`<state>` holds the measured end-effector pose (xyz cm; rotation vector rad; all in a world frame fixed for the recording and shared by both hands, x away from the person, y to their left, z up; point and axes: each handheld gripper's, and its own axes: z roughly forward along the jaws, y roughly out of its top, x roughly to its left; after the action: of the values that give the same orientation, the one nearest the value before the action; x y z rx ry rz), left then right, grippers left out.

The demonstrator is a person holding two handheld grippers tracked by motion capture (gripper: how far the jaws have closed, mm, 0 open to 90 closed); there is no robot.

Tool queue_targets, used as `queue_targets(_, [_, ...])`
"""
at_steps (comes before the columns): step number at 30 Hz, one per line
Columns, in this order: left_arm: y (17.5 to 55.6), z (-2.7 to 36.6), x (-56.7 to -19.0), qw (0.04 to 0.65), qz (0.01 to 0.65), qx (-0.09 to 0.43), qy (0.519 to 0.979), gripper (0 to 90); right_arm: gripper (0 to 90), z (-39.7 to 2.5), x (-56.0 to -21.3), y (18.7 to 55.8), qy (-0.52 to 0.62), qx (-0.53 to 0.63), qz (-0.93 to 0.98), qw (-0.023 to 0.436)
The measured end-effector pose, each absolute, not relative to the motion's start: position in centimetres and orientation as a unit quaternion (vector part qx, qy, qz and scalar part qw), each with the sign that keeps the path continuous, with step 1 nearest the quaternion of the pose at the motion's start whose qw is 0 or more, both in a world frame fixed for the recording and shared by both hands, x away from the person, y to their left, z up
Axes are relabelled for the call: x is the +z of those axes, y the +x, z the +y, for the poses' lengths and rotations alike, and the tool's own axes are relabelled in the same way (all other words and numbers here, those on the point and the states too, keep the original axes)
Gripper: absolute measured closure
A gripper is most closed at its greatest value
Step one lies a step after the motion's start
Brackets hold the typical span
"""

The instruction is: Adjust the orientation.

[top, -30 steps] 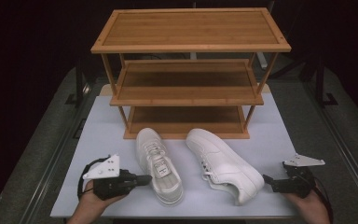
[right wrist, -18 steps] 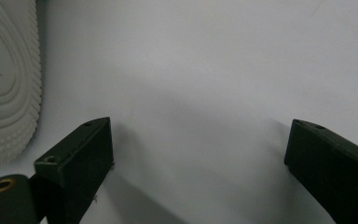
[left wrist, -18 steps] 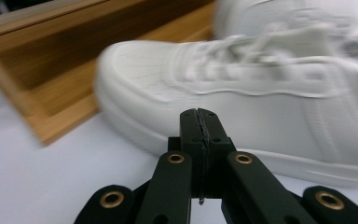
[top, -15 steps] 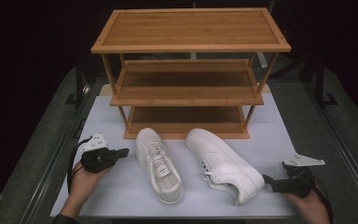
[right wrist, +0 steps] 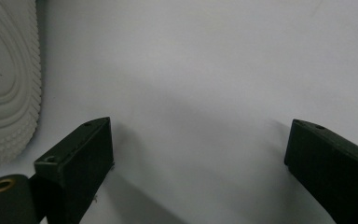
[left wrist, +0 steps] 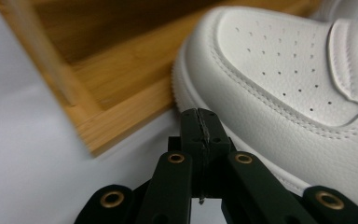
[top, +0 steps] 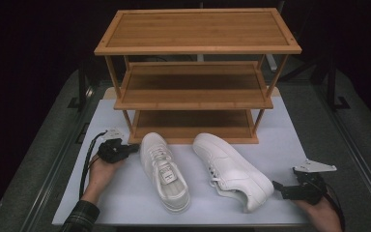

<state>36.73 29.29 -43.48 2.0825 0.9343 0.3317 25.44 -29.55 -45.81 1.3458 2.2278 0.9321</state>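
White leather sneakers (top: 166,171) (top: 232,169) lie apart; left gripper (top: 134,148) clenched at nine o'clock, right gripper (top: 276,185) released, sole (right wrist: 7,79) cropped.

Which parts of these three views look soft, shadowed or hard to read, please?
High view: dark surroundings, the white table cover evenly lit, the wooden rack shading its lower shelves. Left gripper view: the left hand-held gripper near the camera and the rack's corner look soft, while the white shoe shows crisp stitching. Right gripper view: the right hand-held gripper casts soft shadows, and the sole is sharper.
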Motion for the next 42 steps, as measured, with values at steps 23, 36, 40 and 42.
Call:
queue_targets(23, [37.8, 22.5, -42.8, 0.421, 0.334, 0.123, 0.834, 80.7, 7.2, -29.5, -45.8, 25.4, 0.478, 0.331, 0.792, 0.188])
queue_targets(36, [33.6, 24.0, -39.2, 0.429, 0.313, 0.074, 0.844, 48.6, 6.7, -29.4, -45.7, 25.3, 0.477, 0.325, 0.792, 0.199])
queue_targets(40, [31.8, 24.3, -37.8, 0.456, 0.301, 0.067, 0.835, 46.9, 6.5, -29.5, -45.8, 25.4, 0.481, 0.33, 0.79, 0.19])
queue_targets(42, [31.0, 24.3, -37.4, 0.463, 0.293, 0.064, 0.834, 45.6, 6.3, -29.4, -45.8, 25.4, 0.48, 0.327, 0.791, 0.191])
